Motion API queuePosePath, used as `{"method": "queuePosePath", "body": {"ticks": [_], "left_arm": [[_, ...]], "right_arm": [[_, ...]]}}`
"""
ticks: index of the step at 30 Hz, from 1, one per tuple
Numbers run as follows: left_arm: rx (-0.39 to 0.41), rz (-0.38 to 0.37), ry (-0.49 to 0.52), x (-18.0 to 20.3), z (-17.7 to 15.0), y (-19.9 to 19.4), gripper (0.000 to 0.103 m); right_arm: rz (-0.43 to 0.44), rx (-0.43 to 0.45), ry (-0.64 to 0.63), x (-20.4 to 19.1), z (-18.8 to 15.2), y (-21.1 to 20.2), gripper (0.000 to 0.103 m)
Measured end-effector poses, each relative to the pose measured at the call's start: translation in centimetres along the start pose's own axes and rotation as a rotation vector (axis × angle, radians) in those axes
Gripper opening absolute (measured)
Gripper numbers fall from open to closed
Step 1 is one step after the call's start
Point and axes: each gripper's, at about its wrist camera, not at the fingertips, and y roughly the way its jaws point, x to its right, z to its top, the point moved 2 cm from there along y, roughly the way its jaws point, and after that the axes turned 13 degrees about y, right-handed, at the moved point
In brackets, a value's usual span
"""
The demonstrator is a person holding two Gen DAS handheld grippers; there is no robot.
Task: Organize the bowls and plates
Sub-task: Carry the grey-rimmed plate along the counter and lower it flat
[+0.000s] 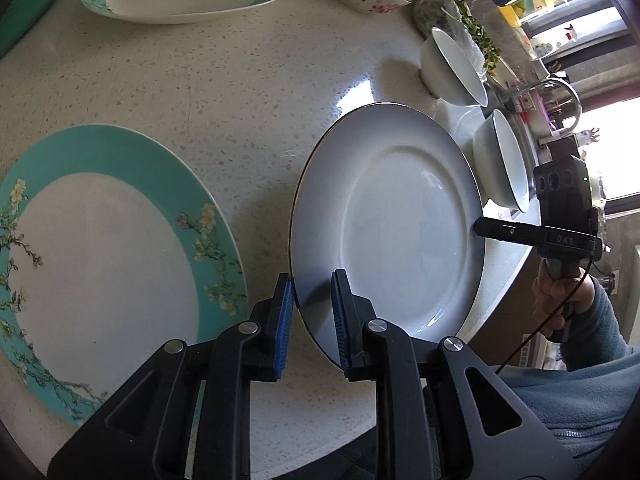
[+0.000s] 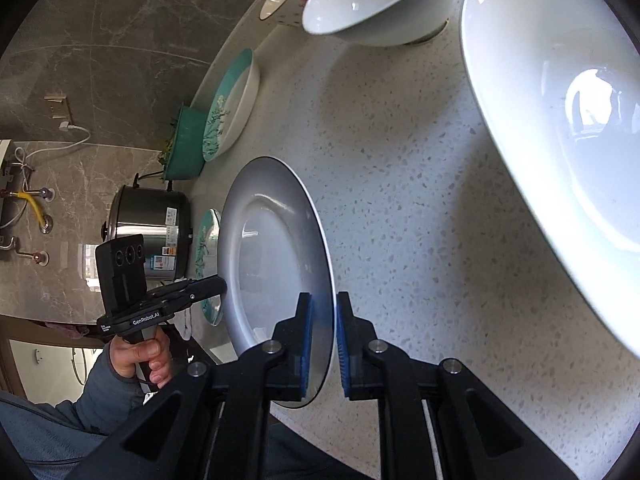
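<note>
Left wrist view showed the white plate (image 1: 400, 224) over the table (image 1: 240, 92), its rim pinched on opposite sides by the left tongs (image 1: 312, 312) and the right tongs (image 2: 322, 336). It seemed stiff, slippery and fragile; the rim was the best hold. The white bowls (image 1: 452, 68) were empty.

On the worktop (image 1: 208, 92) one plate (image 1: 384, 232) lies at the near edge, another plate (image 1: 100, 264) on its left, two bowls (image 1: 452, 68) behind it.
</note>
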Motion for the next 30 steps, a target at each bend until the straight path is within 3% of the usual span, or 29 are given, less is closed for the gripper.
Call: {"method": "queuePosePath", "body": {"ticks": [26,28,30], "left_arm": [[-0.032,0.145,0.022,1.3,1.1,2.2,0.026],[-0.033,0.155,0.034,1.5,1.1,2.3,0.029],[-0.025,0.143,0.050,2.0,1.2,2.5,0.047]], "right_arm": [[-0.092,0.001,-0.049,0.4,-0.1,1.8,0.016],[-0.114,0.012,-0.069,-0.1,-0.2,1.9,0.018],[-0.142,0.021,-0.090,-0.5,-0.4,2.0,0.019]]}}
